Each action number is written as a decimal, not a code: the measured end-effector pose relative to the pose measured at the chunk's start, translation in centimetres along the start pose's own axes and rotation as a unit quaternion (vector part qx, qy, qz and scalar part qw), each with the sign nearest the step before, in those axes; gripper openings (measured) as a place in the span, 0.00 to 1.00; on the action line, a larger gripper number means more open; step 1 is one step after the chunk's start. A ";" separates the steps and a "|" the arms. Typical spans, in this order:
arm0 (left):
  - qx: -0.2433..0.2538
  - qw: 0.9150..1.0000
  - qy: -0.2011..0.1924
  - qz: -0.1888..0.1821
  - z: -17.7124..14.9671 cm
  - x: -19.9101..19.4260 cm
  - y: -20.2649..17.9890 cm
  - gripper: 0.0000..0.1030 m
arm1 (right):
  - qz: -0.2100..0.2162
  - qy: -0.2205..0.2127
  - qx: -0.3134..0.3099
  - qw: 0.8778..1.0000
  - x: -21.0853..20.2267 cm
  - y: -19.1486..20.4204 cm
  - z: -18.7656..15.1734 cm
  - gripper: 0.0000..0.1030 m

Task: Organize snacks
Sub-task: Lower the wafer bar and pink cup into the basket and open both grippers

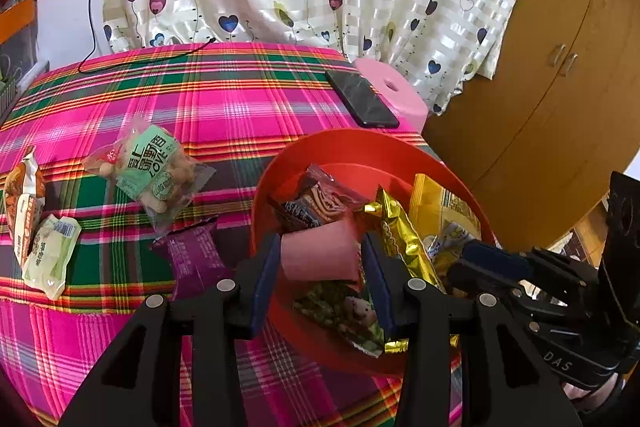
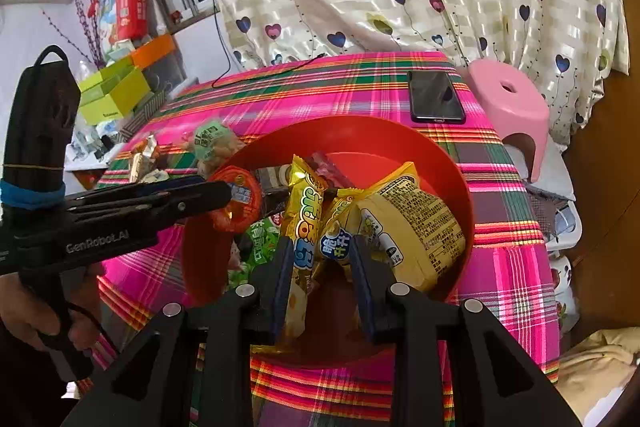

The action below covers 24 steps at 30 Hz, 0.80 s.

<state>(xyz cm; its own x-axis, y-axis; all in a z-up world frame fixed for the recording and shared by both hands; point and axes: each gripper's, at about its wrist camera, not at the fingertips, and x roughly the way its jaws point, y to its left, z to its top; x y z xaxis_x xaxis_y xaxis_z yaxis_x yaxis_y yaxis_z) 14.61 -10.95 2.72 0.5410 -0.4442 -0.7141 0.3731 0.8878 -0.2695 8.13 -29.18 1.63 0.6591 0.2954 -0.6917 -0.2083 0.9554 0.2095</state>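
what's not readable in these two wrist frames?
- Bottom of the red bowl, both views: covered by piled snacks.
- Green snack pack, left wrist: fingers and the pink packet hide most of it.
- Left gripper: pads flank the pink packet; actual contact unclear.
- Purple packet, left wrist: lower part hidden behind the gripper.
- Orange packet, left wrist: cut off by the frame edge.

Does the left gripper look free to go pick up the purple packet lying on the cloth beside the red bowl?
Probably not yet. The left gripper is shut on a pink packet over the red bowl. The purple packet itself lies uncovered.
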 end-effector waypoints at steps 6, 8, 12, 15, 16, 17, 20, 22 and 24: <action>-0.004 1.000 -0.006 -0.001 0.0 -0.6 0.2 0.42 | -0.002 -0.004 0.004 1.000 -0.4 -0.1 0.1 0.27; -0.010 1.000 -0.009 -0.003 -0.1 -1.1 0.4 0.42 | -0.004 -0.007 0.008 1.000 -0.8 -0.1 0.1 0.27; -0.021 1.000 -0.014 -0.003 -0.5 -2.4 1.0 0.42 | -0.010 -0.016 0.011 1.000 -1.9 0.1 0.4 0.27; -0.024 1.000 -0.018 -0.002 -1.2 -3.5 1.5 0.42 | -0.012 -0.024 0.011 1.000 -2.9 0.5 0.3 0.27; -0.024 1.000 -0.019 0.000 -1.4 -3.8 1.6 0.42 | -0.013 -0.025 0.011 1.000 -3.1 0.6 0.3 0.27; -0.025 0.999 -0.022 0.000 -1.7 -4.3 1.8 0.42 | -0.013 -0.025 0.010 1.000 -3.3 0.7 0.2 0.27; -0.031 0.999 -0.024 -0.001 -2.5 -5.5 2.4 0.42 | -0.013 -0.021 0.013 1.000 -3.8 1.1 -0.1 0.28; -0.033 0.999 -0.026 0.000 -2.9 -6.3 2.7 0.42 | -0.011 -0.022 0.014 1.000 -4.2 1.4 -0.3 0.30; -0.034 0.999 -0.030 0.002 -3.4 -7.2 3.0 0.42 | -0.008 -0.026 0.014 1.000 -4.6 1.8 -0.5 0.33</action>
<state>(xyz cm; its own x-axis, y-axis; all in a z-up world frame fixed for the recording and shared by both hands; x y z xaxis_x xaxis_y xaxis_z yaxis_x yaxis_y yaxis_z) 9.25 -4.67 4.88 0.5871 -0.4455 -0.6759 0.3200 0.8947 -0.3117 4.37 -28.86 4.87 0.6990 0.2787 -0.6586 -0.1778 0.9598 0.2173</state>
